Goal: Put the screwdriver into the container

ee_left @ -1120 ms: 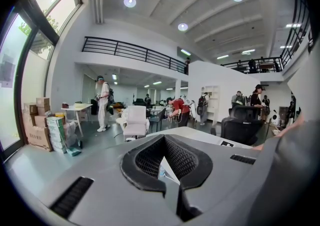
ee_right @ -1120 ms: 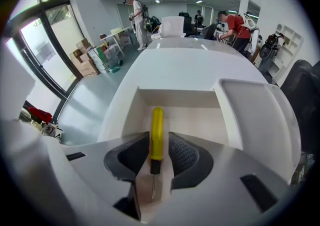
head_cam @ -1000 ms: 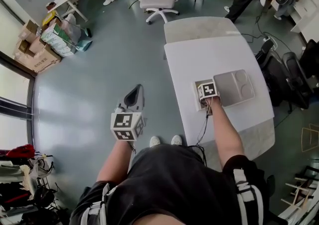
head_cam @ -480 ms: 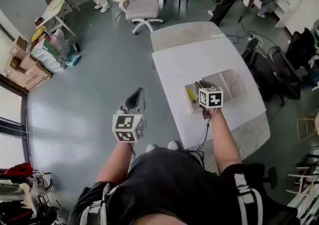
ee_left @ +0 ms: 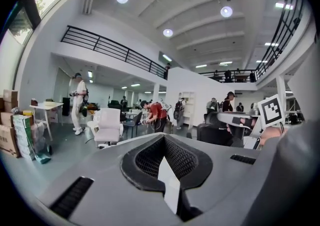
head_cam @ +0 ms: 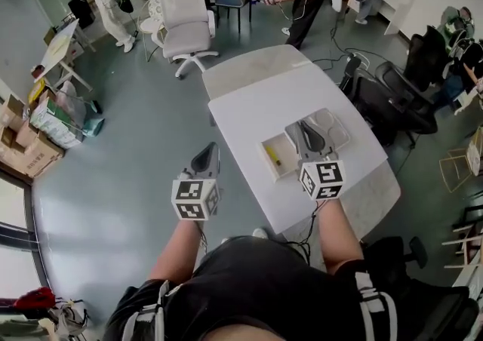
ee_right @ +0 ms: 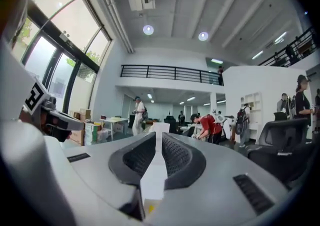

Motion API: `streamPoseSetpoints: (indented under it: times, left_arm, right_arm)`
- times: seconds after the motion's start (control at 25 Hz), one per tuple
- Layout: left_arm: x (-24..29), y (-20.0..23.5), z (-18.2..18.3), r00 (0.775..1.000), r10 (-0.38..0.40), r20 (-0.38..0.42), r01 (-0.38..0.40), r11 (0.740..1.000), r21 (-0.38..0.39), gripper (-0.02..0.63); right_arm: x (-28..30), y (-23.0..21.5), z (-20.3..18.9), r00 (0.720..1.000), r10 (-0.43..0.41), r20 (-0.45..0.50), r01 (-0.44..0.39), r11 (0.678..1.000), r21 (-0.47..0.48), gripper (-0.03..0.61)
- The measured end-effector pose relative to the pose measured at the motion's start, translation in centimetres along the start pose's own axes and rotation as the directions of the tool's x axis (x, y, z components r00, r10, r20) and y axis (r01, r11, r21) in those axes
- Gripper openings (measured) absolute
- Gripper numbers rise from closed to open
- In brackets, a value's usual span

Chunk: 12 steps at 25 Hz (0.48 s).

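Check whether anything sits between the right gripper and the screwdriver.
Nothing visible does. The yellow screwdriver already lies in the open-topped container on the table. The right gripper is held close beside it.

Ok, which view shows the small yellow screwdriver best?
Head view: the small yellow screwdriver lies inside the shallow white container. Left gripper view misses it; right gripper view shows only a yellow speck, possibly it.

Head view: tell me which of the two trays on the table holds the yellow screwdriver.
The small white container left of the right gripper: the yellow screwdriver lies in it. The grey tray shows none.
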State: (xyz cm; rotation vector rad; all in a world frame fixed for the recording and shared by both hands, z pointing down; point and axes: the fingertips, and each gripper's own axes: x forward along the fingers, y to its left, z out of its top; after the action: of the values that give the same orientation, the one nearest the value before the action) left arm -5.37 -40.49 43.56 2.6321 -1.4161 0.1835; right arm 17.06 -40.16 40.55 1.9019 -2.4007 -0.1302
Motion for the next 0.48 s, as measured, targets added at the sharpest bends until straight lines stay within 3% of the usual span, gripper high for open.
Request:
streamPoseSetpoints:
  times: [0.24,0.48]
  left_arm:
    - [1.6,-1.5,1.2,0.998,-0.059,0.031,0.059,0.998,0.015,0.012]
    - [1.9,-2.6,1.3,0.995,-0.099,0.028,0.099,0.995,0.024,0.012]
  right_arm:
    - [-4.5,-1.0,3.8,0.984,-0.100,0.149,0.100,0.995,0.008,0.014]
    - [-7.1,-0.4,3.5,0.976,-0.156,0.155,0.155,0.988,0.019,0.012]
